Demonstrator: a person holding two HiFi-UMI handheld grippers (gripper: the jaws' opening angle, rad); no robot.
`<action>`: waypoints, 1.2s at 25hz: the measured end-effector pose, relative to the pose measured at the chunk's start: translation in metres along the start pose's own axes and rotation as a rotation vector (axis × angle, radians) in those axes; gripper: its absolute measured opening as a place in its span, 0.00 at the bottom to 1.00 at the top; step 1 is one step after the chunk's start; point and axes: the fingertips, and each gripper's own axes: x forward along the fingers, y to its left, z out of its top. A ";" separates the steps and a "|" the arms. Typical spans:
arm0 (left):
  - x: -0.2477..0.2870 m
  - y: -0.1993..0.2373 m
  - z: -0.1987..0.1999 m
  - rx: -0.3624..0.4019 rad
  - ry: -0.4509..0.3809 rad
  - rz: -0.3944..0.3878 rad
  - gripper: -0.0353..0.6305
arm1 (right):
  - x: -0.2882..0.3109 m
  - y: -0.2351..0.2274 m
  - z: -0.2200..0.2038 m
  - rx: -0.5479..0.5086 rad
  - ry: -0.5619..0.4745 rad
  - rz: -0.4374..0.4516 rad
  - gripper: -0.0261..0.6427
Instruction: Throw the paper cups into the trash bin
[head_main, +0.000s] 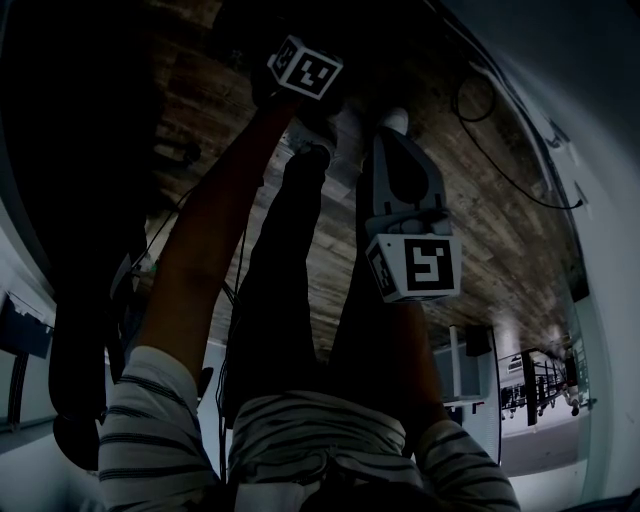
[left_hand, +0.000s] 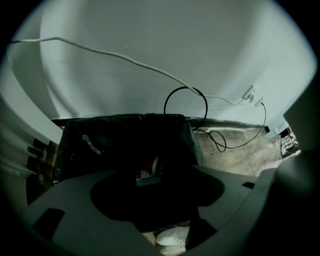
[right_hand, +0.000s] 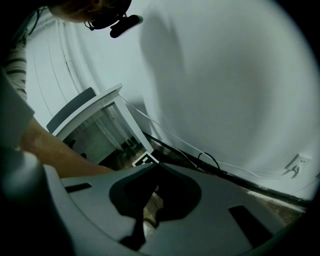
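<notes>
Over wood floor (head_main: 480, 200), left gripper (head_main: 303, 70) extends beyond right gripper (head_main: 398, 140).

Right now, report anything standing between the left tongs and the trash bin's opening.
Nothing visible does. The black-lined trash bin stands straight ahead of the left tongs, its top open. A red-and-white cup shows in line with them; whether it is gripped or inside is unclear. The cable lies off the bin's right.

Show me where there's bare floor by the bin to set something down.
The best patch is the wood floor right of the bin, bordered by the wall behind. A looped black cable crosses its bin-side part. Left of the bin looks tight, with a white frame close beside it. In front, a white shoe takes the floor.
</notes>
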 end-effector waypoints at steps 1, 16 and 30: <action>-0.001 -0.001 0.000 -0.008 -0.005 -0.002 0.50 | -0.001 -0.001 0.000 0.000 -0.001 -0.001 0.05; -0.043 -0.010 0.011 -0.050 -0.066 0.010 0.47 | -0.027 0.006 0.018 -0.028 -0.033 0.005 0.05; -0.140 -0.031 0.047 -0.142 -0.215 0.024 0.37 | -0.075 0.023 0.054 -0.090 -0.078 0.018 0.05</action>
